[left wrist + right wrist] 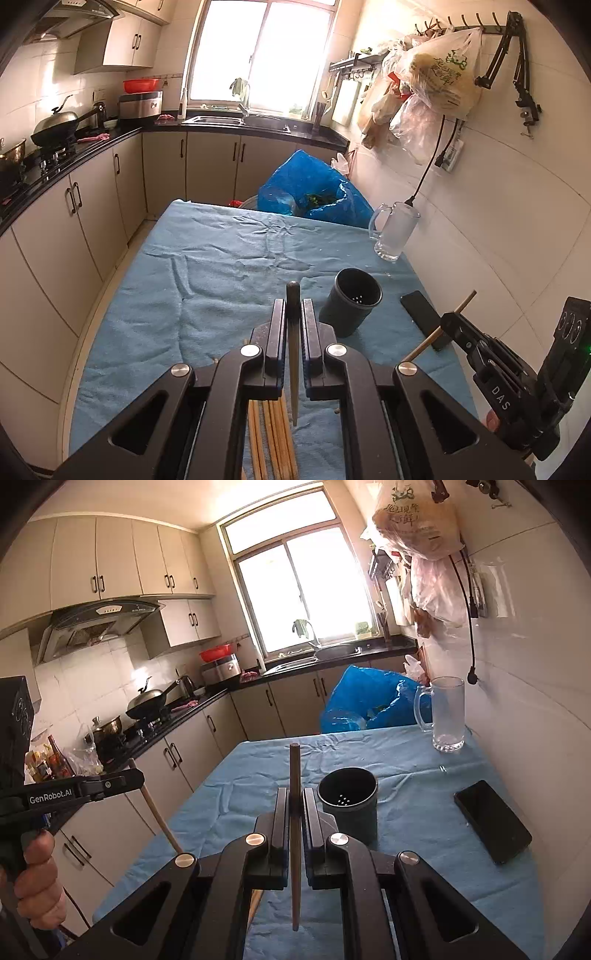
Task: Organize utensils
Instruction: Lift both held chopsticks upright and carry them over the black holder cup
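Observation:
In the left wrist view my left gripper (293, 304) is shut on a dark-tipped chopstick (294, 369) that stands nearly upright between the pads, above the blue cloth. Several wooden chopsticks (273, 443) lie on the cloth below it. A black perforated utensil cup (351, 306) stands just right of the fingers. My right gripper (294, 792) is shut on a brown chopstick (294, 760), with the same cup (347, 801) just to its right. Each gripper shows in the other's view, the right gripper (448, 319) and the left gripper (138, 775), both gripping a slanted stick.
A black phone (491, 819) lies on the cloth-covered table (424, 775) near the right wall. A glass mug (447, 716) stands at the far right corner, with a blue plastic bag (362, 698) behind the table. Kitchen cabinets and a stove line the left side. A person's hand (37, 878) holds the left gripper's handle.

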A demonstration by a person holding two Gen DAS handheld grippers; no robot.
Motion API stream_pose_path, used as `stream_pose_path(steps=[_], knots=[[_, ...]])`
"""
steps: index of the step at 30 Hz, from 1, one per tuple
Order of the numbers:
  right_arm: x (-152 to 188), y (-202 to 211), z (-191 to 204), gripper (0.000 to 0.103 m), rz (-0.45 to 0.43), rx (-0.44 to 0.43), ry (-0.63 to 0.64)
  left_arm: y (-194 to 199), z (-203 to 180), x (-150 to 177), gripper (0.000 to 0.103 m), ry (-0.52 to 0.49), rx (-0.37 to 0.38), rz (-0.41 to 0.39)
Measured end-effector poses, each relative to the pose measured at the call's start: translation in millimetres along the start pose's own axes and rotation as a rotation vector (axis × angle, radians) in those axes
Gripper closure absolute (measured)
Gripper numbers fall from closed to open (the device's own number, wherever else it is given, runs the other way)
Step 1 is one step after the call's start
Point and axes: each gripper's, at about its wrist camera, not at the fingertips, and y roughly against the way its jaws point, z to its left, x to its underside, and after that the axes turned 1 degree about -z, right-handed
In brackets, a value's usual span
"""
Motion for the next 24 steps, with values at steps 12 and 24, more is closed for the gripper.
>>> stream_pose_path(steps=[12, 24], knots=[[-38.6, 7.6, -17.4, 0.097, -0.046, 0.005, -0.021, -6.0, -21.2, -38.0, 0.096, -0.024, 0.032, -0.006], [-111.2, -1.8, -33.6, 0.097, -0.121, 0.036, -0.041, -23.0, -47.1, -112.9, 0.096, -0.016, 0.086, -0.072]])
